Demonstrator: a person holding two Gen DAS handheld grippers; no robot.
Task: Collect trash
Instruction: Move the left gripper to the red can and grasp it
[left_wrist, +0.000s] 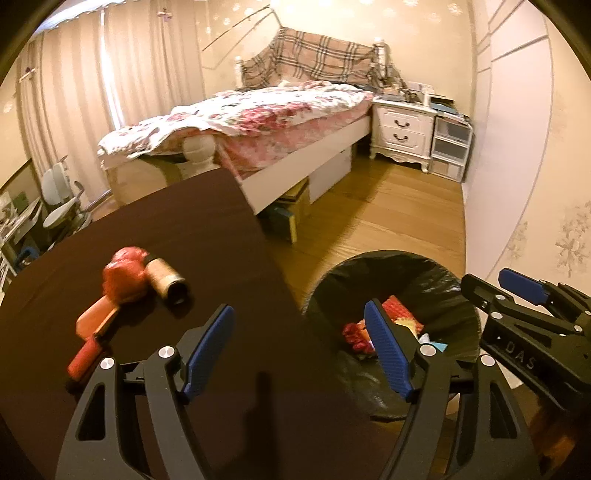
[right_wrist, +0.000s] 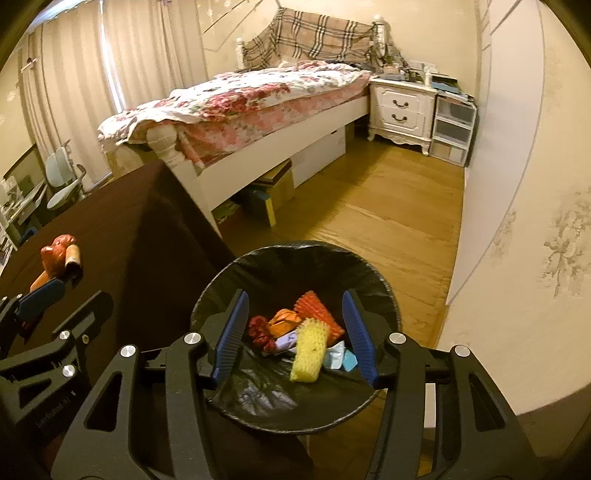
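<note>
A bin lined with a black bag (right_wrist: 314, 245) stands on the floor beside the dark brown table (right_wrist: 122, 229). Inside lie a yellow foam net (right_wrist: 310, 350), an orange foam net (right_wrist: 317, 308), a red crumple (right_wrist: 260, 330) and pale blue scraps. My right gripper (right_wrist: 295, 295) hangs open over the bin with nothing between its pads. My left gripper (left_wrist: 299, 312) is open and empty, spanning the table edge and the bin (left_wrist: 391, 258). On the table sit a red crumpled wrapper (left_wrist: 125, 273), a tan spool (left_wrist: 168, 277), an orange flat piece (left_wrist: 96, 317) and a red stick (left_wrist: 85, 356).
A bed with a floral cover (left_wrist: 258, 110) stands behind the table, with boxes under it. A white nightstand (left_wrist: 402, 129) and plastic drawers (left_wrist: 450, 147) line the far wall. Wooden floor (left_wrist: 388, 214) lies between bed and right wall. A white chair (left_wrist: 59, 199) is at far left.
</note>
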